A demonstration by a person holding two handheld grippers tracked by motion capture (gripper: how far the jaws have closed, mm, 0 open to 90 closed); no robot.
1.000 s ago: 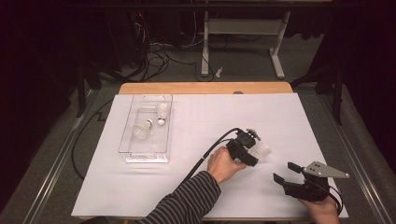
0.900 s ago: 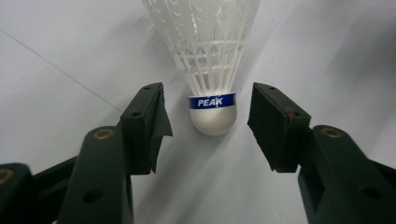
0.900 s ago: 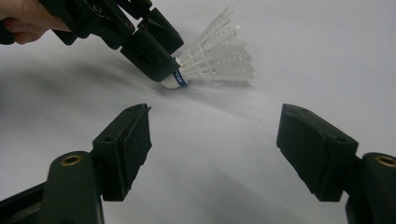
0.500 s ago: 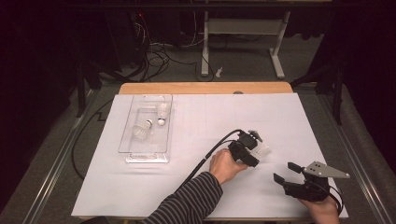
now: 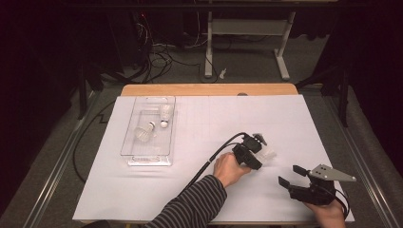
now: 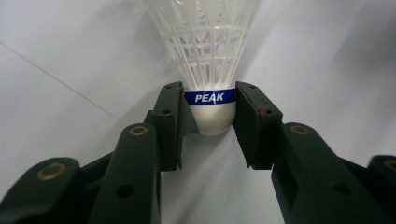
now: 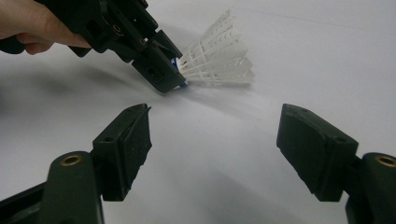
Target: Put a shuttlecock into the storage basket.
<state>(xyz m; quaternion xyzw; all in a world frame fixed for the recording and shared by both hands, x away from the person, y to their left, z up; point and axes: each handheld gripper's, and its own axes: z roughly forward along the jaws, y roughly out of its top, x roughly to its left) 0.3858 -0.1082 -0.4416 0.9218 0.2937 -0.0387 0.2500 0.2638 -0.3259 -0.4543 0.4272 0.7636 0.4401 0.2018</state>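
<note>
Left gripper [image 6: 208, 123]: jaws have just been closing. In the left gripper view they stand either side of the cork base of a white shuttlecock [image 6: 209, 56], level with its blue "PEAK" band. The right pad looks flush against the cork; the left pad seems to meet the band, though a sliver of shadow there leaves it uncertain whether the grip is full. Reads as a pinch just made.

Axis: the shuttlecock lies on its side on the white table cover [image 5: 204, 123], cork toward the tool, feather skirt fanning straight away. Long axis is in line with the gripper's reach, so the jaws cross the narrow cork and not the skirt. This alignment is what the lift depends on; a squeeze further along would crush the skirt.

High view: the left gripper [image 5: 259, 153] sits right of table centre, skirt poking out on its far-right side.

Right gripper [image 7: 212, 147]: jaws spread wide, nothing between them, idle near the front-right edge of the table and facing the shuttlecock from close by. The left hand is plainly the nearer one and has the job.

Outward: a clear tray [image 5: 135, 140] sits well apart at the table's left, with two more shuttlecocks [image 5: 145, 132] lying in it. Likely destination, so the carry goes left and away from the person.
</note>
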